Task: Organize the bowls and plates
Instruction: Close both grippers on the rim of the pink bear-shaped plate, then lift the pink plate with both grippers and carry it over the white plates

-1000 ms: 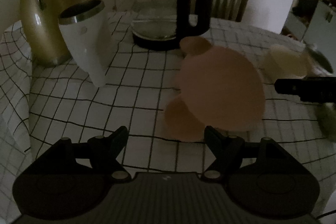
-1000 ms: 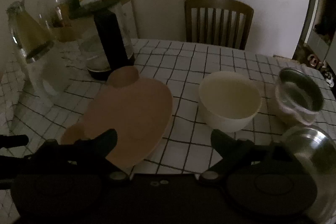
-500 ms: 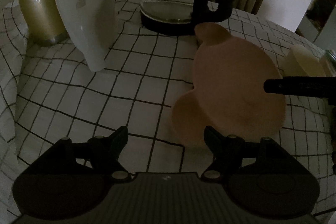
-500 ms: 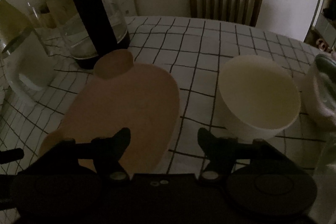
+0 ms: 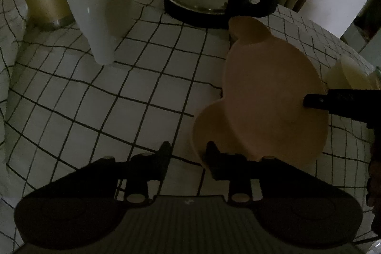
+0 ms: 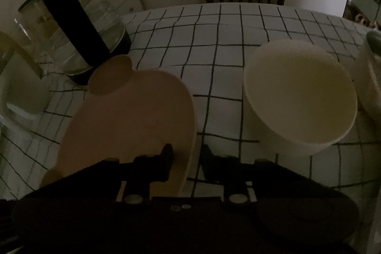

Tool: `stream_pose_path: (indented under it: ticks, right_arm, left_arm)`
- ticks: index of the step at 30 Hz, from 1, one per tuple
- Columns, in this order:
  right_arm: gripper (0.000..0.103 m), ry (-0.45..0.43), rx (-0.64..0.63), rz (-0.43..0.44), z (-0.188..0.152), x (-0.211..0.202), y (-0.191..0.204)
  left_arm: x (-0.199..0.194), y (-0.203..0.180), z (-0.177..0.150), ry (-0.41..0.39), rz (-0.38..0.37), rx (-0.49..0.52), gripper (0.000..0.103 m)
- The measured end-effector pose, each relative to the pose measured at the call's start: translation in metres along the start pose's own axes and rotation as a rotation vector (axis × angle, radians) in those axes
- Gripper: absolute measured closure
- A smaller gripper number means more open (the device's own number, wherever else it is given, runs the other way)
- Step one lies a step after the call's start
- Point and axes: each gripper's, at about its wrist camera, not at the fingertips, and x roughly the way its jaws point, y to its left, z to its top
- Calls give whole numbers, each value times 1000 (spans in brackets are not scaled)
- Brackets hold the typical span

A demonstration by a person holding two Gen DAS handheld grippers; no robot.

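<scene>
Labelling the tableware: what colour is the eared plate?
Pale peach-pink plate, clearest in the right wrist view.

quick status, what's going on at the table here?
A person is working both handheld grippers on the pink ear-shaped plate lying on the checked tablecloth. The left gripper is closing over one ear's rim, the right gripper over the plate's side rim. The plate is not lifted yet. The white bowl sits untouched beside it.

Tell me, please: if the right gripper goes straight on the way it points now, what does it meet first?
Most likely the right-hand rim of the bear-shaped plate, which already lies between the closing jaws of the right gripper. Beyond it there is only checked tablecloth; the white bowl sits off to the right.
</scene>
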Motion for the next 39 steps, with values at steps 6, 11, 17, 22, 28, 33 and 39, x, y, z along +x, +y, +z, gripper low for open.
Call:
stream_pose_path:
  ticks: [6, 11, 17, 22, 28, 33, 39]
  right_arm:
    - [91, -3, 28, 10, -4, -7, 1]
    - [92, -18, 39, 13, -9, -18, -1]
    - [94, -59, 60, 2, -21, -38, -2]
    - [94, -87, 66, -18, -39, -63, -4]
    - [94, -110, 97, -36, -62, -90, -12]
    - [94, -137, 152, -56, -81, -121, -20]
    - [94, -174, 227, -94, -107, -163, -28]
  left_arm:
    - [-1, -4, 0, 10, -18, 15, 87]
    - [-2, -3, -2, 22, -29, 7, 90]
    - [-16, -6, -9, 16, -52, 26, 90]
    - [-31, -11, -21, 20, -86, 62, 90]
    - [-52, -18, -38, 19, -124, 109, 90]
    - [-75, -26, -50, 7, -166, 163, 90]
    - [-103, -40, -67, -8, -219, 243, 90]
